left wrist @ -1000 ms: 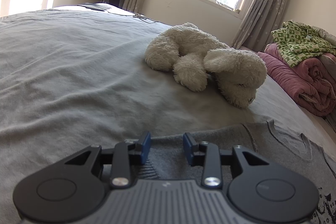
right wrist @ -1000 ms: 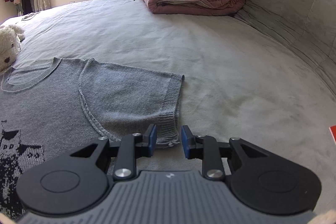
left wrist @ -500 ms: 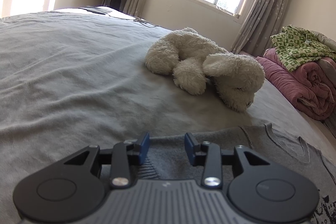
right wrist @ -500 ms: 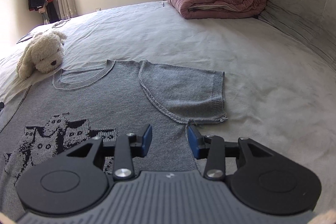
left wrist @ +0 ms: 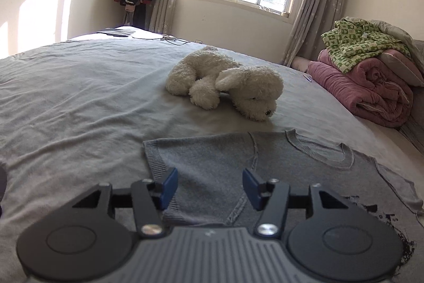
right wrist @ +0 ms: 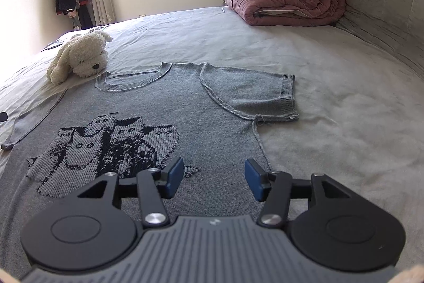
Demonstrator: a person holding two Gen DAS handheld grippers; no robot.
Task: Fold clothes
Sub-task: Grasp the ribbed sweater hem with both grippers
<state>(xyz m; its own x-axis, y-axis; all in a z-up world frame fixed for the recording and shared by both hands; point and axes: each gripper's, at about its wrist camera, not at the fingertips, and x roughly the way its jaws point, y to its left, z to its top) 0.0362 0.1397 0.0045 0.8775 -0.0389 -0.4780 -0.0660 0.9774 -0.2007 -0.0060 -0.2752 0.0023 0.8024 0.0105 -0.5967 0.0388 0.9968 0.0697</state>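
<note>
Sweater (right wrist: 148, 108) | flat, soft, limp knit | we grip ribbed cuffs, 1 o'clock | left gripper (left wrist: 209, 186), right gripper (right wrist: 214, 178) fingers apart, empty

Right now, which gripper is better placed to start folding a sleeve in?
Probably the left gripper: it is open right over the sweater's sleeve, the cuff by its fingers. The right gripper, also open, hangs over the body, its sleeve well ahead.

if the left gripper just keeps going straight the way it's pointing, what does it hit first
Most likely the grey sweater: its sleeve lies right between the open jaws of the left gripper. Beyond that sits the plush dog, though depth is hard to judge.
</note>
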